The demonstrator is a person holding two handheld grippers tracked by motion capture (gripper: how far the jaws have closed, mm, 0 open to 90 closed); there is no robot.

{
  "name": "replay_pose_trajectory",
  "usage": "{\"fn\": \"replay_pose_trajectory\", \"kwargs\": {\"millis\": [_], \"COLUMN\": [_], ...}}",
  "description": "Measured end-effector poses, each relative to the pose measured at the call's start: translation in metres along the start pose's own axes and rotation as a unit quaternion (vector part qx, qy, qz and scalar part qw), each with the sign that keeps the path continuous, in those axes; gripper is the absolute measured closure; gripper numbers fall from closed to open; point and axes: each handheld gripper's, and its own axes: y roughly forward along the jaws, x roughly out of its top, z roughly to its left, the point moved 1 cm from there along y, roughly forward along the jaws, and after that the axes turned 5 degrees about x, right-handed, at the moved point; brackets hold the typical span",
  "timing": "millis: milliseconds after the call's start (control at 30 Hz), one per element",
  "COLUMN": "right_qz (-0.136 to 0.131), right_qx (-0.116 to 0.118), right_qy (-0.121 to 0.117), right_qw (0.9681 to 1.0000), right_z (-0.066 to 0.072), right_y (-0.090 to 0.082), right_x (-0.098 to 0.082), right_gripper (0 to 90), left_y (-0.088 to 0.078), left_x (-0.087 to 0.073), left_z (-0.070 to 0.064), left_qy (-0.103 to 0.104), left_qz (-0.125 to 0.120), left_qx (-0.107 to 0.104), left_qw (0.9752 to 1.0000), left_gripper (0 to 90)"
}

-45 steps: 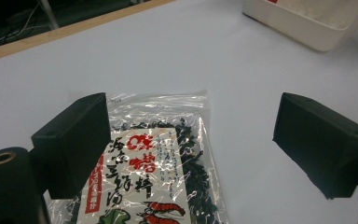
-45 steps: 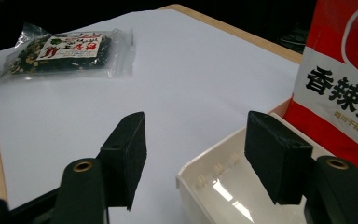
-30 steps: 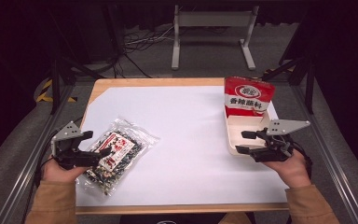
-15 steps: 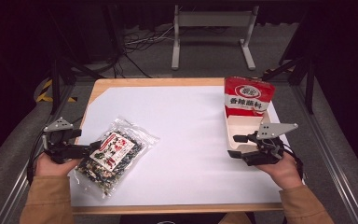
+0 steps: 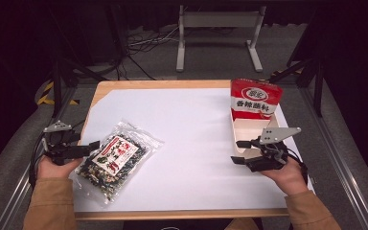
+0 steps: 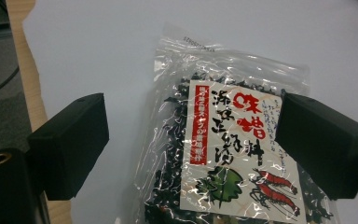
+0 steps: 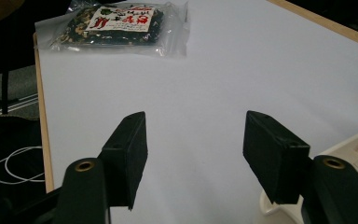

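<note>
A clear bag of dark dried seaweed (image 5: pixel 117 160) with a red and white label lies flat at the front left of the white table sheet (image 5: pixel 191 124). My left gripper (image 5: pixel 87 148) is level at the bag's left edge, jaws wide open, pointing at it. In the left gripper view the bag (image 6: pixel 214 154) lies below and beyond the left gripper (image 6: pixel 191 140), not pinched. My right gripper (image 5: pixel 237 152) stands open over bare sheet beside a white tray (image 5: pixel 251 132). The right gripper (image 7: pixel 198 154) holds nothing, with the bag (image 7: pixel 121 23) far off.
A red packet with white characters (image 5: pixel 255 98) stands upright at the far end of the white tray. The tray's rim (image 7: pixel 354 144) shows beside the right jaw. The wooden table edge (image 5: pixel 124 85) frames the sheet. Cables lie on the floor beyond.
My left gripper has drawn back leftward off the bag to its left edge and sunk a little. The bag and the right gripper stay where they were.
</note>
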Motion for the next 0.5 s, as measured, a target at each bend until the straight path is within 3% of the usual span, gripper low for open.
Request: {"fn": "replay_pose_trajectory", "kwargs": {"millis": [167, 400, 500], "right_qz": [0.003, 0.007, 0.01], "right_qx": [0.003, 0.003, 0.003], "right_qy": [-0.002, -0.002, -0.004], "right_qw": [1.0, 1.0, 0.9999], "right_z": [0.001, 0.002, 0.003], "right_y": [0.003, 0.005, 0.006], "right_x": [0.0, -0.001, -0.001], "right_gripper": [39.5, 39.4, 39.4], "left_y": [0.018, 0.032, 0.041], "left_x": [-0.004, -0.008, -0.01], "left_z": [0.006, 0.011, 0.012], "left_qy": [-0.002, -0.018, -0.018], "left_qz": [0.034, 0.058, 0.083], "left_qx": [0.003, -0.003, -0.004], "left_qw": [0.9994, 0.9982, 0.9964], "left_gripper": [14.4, 16.5, 19.2]}}
